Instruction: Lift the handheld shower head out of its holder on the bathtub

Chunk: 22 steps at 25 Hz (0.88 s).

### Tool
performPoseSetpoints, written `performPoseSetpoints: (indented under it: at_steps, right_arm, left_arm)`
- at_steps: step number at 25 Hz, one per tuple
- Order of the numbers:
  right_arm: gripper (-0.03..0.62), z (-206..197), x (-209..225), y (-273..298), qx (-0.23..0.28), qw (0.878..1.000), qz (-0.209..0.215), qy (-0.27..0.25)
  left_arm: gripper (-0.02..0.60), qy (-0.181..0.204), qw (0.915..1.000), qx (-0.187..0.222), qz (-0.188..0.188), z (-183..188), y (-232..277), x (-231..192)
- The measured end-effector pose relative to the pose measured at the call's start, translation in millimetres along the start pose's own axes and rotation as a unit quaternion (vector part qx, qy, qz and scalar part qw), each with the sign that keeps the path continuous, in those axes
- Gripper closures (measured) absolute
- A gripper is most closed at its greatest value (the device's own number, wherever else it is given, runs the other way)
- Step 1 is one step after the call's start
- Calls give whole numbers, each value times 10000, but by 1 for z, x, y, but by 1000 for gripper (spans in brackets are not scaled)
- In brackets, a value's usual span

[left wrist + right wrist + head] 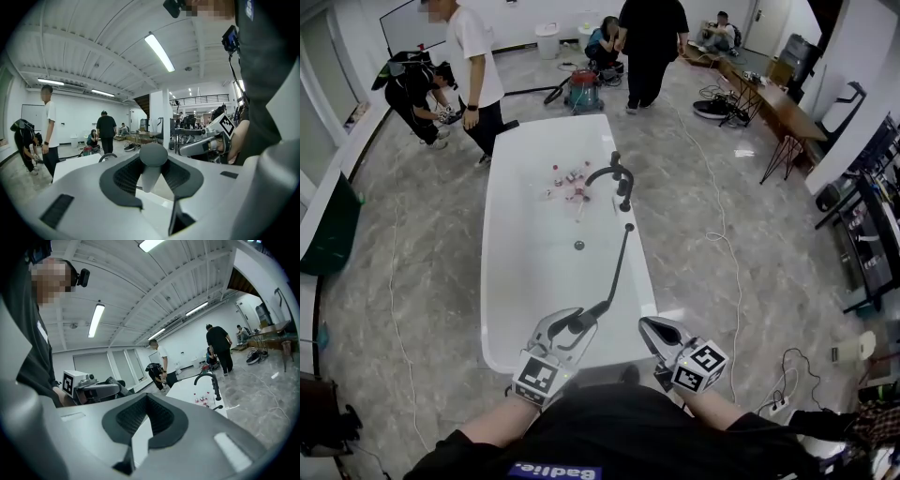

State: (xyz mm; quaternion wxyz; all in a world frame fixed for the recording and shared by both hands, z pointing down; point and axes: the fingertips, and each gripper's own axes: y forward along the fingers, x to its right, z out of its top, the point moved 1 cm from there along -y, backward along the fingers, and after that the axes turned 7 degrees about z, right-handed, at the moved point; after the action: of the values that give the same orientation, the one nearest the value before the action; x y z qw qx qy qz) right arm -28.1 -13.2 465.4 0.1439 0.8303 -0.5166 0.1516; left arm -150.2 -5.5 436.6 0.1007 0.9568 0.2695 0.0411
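We read the lift as all but done. Our left gripper has its jaws clamped on the handle of the shower head. In the left gripper view the rounded dark end stands up between the two pads with the pale handle pinched below it. The shower head hangs over the near end of the bathtub, just above its near rim. That puts it well apart from the small dark fitting on the bathtub's right rim that we take for the holder. The dark hose runs from that fitting along the bathtub's right side down to the held head. The faucet stands farther along the same rim.

Our right gripper hovers just off the bathtub's near right corner. Its jaws stand apart and nothing is between them.

What is left, in our judgement, is to carry the head clear. That calls for a steady squeeze on the smooth handle so it does not twist. It also calls for a path that leaves the hose slack and never pulls it taut against the bathtub's rim
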Motion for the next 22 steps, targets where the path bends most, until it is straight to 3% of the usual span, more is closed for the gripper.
performPoseSetpoints:
  at_steps: [9, 22]
  right_arm:
    - [602, 4, -13, 12, -73, 9997, 180, -164]
    - [602, -2, -16, 13, -162, 9987, 210, -426]
  left_arm:
    - [445, 114, 9998, -8, -175, 6, -28, 18]
    - [445, 153, 9992, -62, -351, -2, -15, 35]
